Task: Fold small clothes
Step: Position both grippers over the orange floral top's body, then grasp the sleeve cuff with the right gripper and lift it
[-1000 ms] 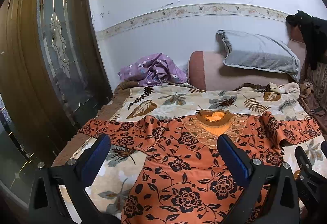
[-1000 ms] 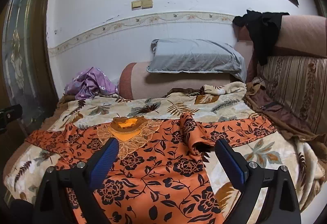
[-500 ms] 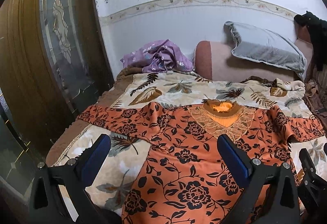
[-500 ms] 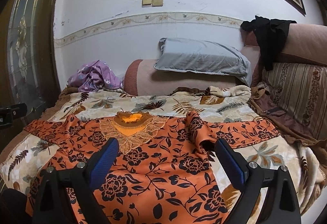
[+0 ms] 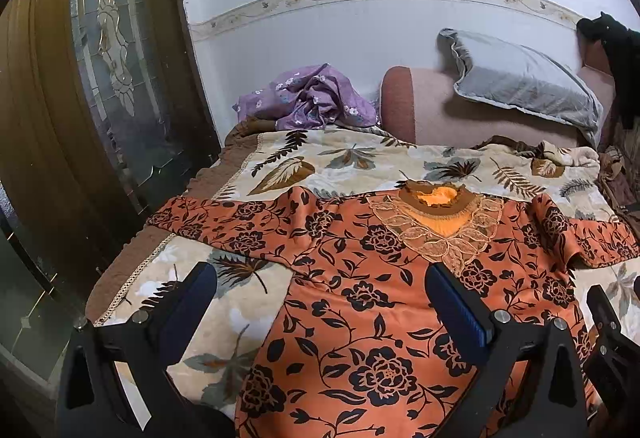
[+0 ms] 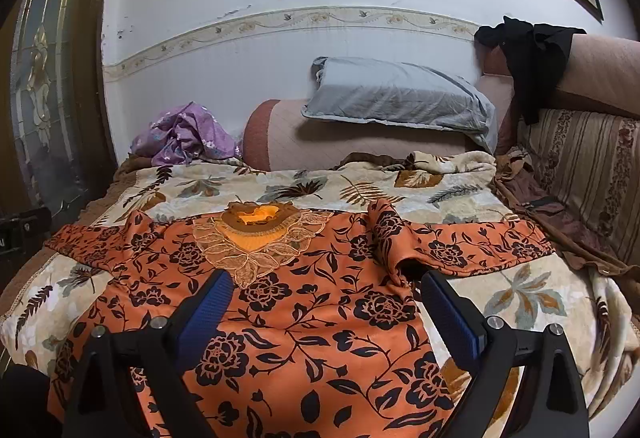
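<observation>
Blue-padded fingers (image 5: 456, 308) of the left gripper (image 5: 320, 302) are held wide apart and empty above an orange dress (image 5: 360, 298) printed with black flowers. The right gripper (image 6: 326, 312) is likewise spread wide, with nothing between its pads (image 6: 208, 308).

The dress is laid face up across a leaf-patterned blanket (image 5: 352, 162) on a bed, its lace collar (image 6: 260, 238) toward twelve o'clock and its skirt running down to six o'clock beneath both tools. One sleeve (image 5: 224, 222) is stretched flat toward nine o'clock in the left view. The other sleeve (image 6: 472, 246) is spread toward three o'clock in the right view, with a raised ruck of cloth (image 6: 386, 234) at its shoulder.

The fabric is judged thin, soft and light, with a slight sheen that suggests it may slide on the blanket. It is expected to sag and crease rather than hold a line. The lace at the neck looks delicate and is best left unpinched. A hold is better taken at the sleeve cuffs or along the side seams, where a single layer can be nipped at the edge.

Beyond, a purple bundle of cloth (image 5: 308, 104) is seen at eleven o'clock, a grey pillow (image 6: 400, 98) against the wall at twelve to one, and a black garment (image 6: 532, 50) draped over a sofa back (image 6: 600, 62) at two.
</observation>
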